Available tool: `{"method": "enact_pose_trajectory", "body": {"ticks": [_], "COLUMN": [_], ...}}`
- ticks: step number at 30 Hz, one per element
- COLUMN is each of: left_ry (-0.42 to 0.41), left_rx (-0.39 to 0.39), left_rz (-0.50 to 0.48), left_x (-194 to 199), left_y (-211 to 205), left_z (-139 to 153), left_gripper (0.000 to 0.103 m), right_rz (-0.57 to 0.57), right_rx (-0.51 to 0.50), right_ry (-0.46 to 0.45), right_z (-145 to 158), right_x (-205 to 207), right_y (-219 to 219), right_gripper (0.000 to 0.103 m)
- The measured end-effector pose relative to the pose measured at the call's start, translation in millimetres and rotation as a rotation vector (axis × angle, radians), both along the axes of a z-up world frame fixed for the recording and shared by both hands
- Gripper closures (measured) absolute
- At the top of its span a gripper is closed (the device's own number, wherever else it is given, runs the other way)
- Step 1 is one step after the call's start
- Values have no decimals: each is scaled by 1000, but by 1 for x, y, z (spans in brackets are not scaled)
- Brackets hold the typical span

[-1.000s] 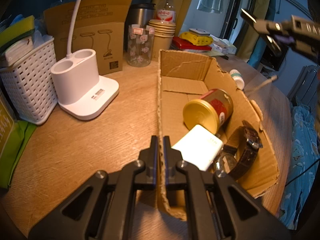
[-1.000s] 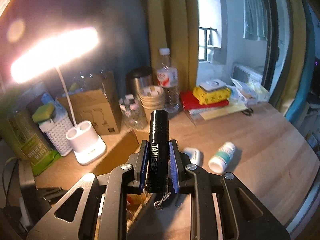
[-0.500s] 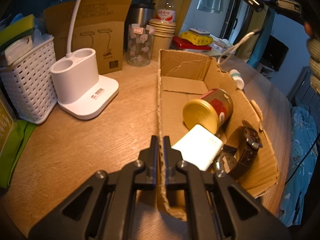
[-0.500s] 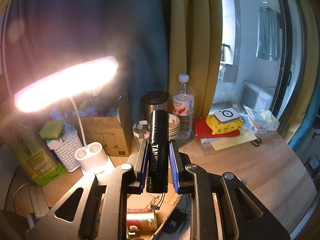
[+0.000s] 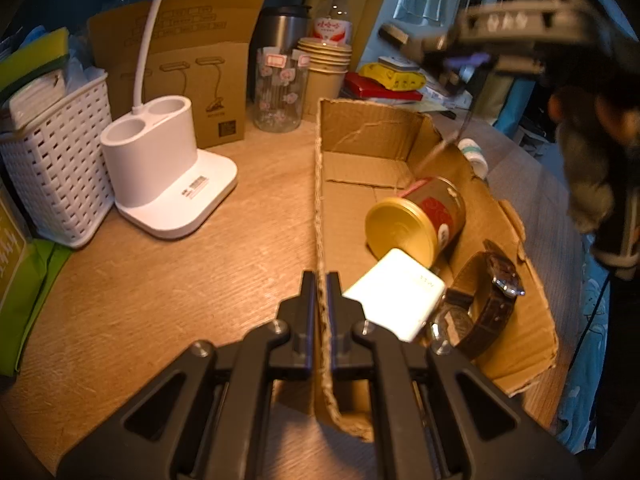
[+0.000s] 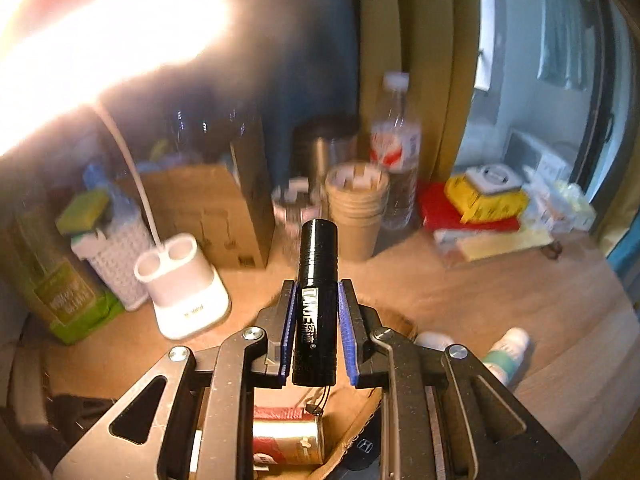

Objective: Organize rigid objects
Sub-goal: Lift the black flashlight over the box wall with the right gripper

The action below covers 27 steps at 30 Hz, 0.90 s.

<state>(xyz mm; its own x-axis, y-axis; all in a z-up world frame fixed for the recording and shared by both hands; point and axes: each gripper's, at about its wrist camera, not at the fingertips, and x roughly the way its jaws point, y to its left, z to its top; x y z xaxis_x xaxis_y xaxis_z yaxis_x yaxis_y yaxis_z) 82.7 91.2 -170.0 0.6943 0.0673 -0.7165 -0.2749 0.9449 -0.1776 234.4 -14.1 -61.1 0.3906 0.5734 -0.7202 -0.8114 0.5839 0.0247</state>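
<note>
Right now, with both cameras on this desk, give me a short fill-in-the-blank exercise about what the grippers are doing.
1. The right gripper is shut on a black cylindrical ____.
2. The left gripper pinches the wall of the open ____ box.
3. The gold-lidded red tin can lies on its ____ inside that box.

Missing words: flashlight; cardboard; side

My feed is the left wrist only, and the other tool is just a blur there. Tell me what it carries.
Observer: The right tool is shut on a black flashlight, whose front end sticks out past the fingertips.
Operator: Report what lies under it.
Observer: The red and gold can in the cardboard box shows just below the flashlight's tail.
Operator: Check whether the desk lamp is on.
Observer: Yes, the lamp head glows bright.
</note>
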Motion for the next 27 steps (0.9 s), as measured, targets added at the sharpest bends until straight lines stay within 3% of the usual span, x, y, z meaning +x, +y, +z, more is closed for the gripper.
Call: {"method": "enact_pose_trajectory", "body": {"ticks": [13, 21, 27], "left_ry": [-1, -1, -1], "left_rx": [-1, -1, -4], "left_rz": [0, -1, -1], "left_x": [0, 0, 0], "left_y": [-1, -2, -1], "left_z": [-1, -1, -2], "left_gripper": [98, 98, 98], "right_rz": [27, 27, 17], "right_rx": [-155, -236, -229], "right_ry": [97, 85, 96], "right_z": [-66, -84, -82], "right_x": [16, 13, 14], "right_y": [17, 19, 16], "right_gripper": [81, 81, 81]}}
